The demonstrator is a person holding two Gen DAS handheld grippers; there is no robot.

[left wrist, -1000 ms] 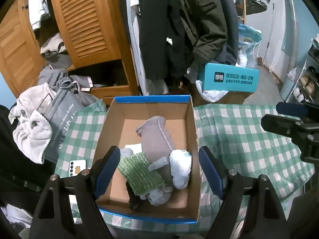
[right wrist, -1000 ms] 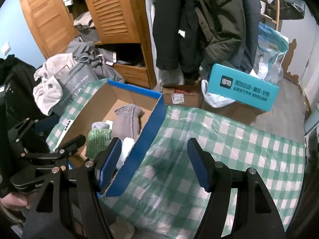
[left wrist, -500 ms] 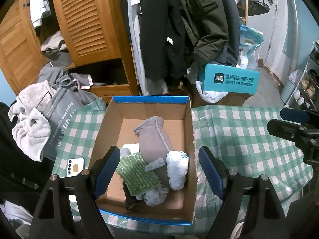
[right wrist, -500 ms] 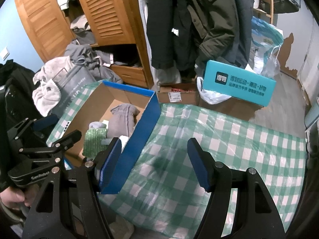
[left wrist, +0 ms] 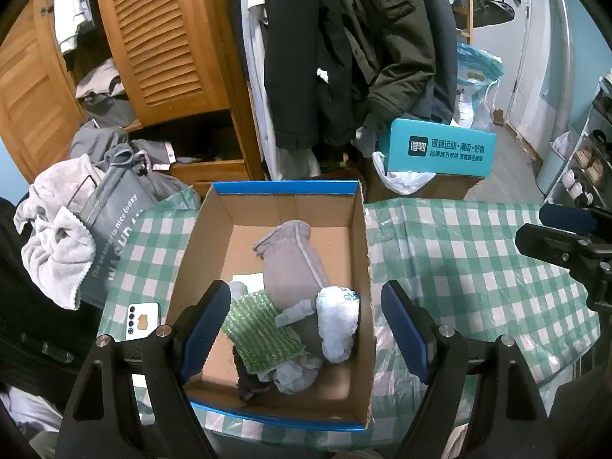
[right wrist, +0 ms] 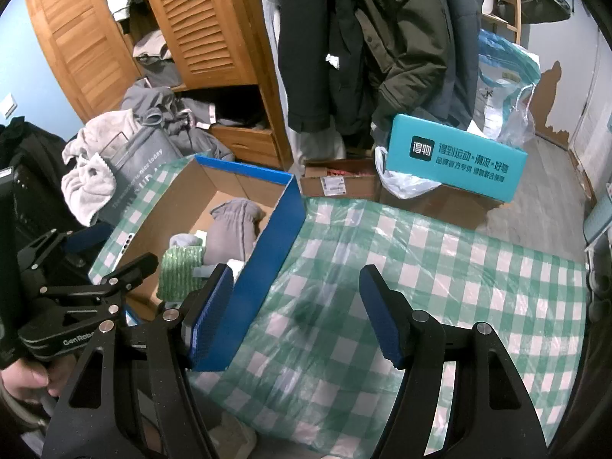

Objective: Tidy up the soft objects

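A blue-edged cardboard box [left wrist: 355,229] stands on the green checked table. In it lie a grey sock [left wrist: 290,264], a green knitted cloth [left wrist: 260,329], a white rolled sock [left wrist: 338,317] and a dark item [left wrist: 248,376]. My left gripper [left wrist: 306,329] is open and empty, held above the box's near end. My right gripper [right wrist: 296,313] is open and empty over the bare tablecloth [right wrist: 440,267], right of the box [right wrist: 267,260]. The grey sock [right wrist: 233,229] and green cloth [right wrist: 179,271] also show in the right wrist view.
A phone [left wrist: 143,319] lies on the table left of the box. A grey bag [left wrist: 111,229] with towels stands at the left edge. A teal box [right wrist: 455,157], cartons and bags lie on the floor beyond. A wooden wardrobe [left wrist: 160,38] and hanging coats [left wrist: 344,49] stand behind.
Both grippers have drawn back and up a little from the box, so it looks smaller and farther. Both stay open. The items in the box have not moved.
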